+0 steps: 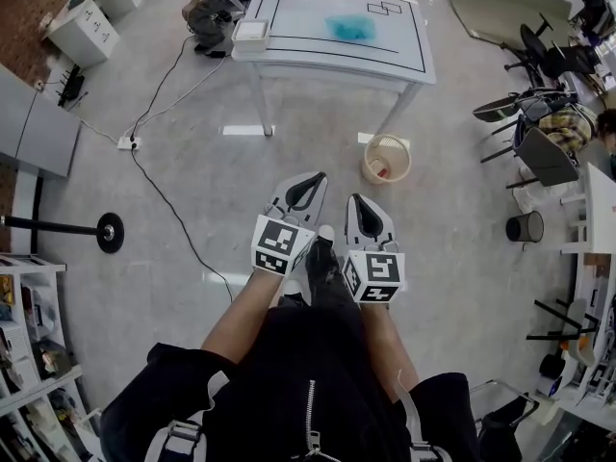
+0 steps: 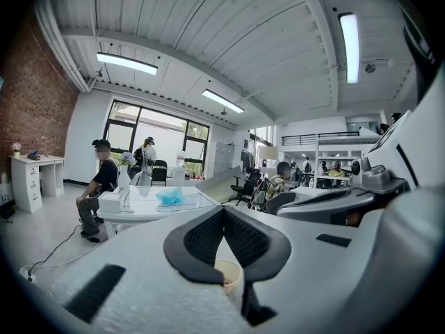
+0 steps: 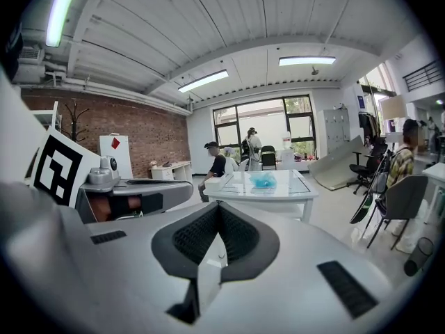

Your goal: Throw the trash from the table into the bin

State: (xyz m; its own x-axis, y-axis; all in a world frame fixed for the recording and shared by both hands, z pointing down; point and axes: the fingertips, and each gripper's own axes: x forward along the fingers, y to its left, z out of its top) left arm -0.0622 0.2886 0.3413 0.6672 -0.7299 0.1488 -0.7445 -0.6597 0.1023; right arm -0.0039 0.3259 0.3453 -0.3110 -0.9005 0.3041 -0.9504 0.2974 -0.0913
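A crumpled blue piece of trash [image 1: 351, 27] lies on the white table [image 1: 404, 61] at the far side of the room; it also shows in the left gripper view [image 2: 170, 197] and the right gripper view [image 3: 263, 180]. A pale wicker bin [image 1: 386, 159] stands on the floor near the table's front right leg, with something red inside. Both grippers are held side by side low over the floor, well short of the table. My left gripper [image 1: 316, 176] [image 2: 224, 211] is shut and empty. My right gripper [image 1: 356, 200] [image 3: 218, 207] is shut and empty too.
A white box [image 1: 250, 35] sits on the table's left corner, and a person [image 1: 207, 12] sits beside it. A cable runs to a power strip [image 1: 127, 142] at left, near a black stand base [image 1: 109, 231]. Chairs [image 1: 544, 142] and a dark bin [image 1: 526, 226] stand at right.
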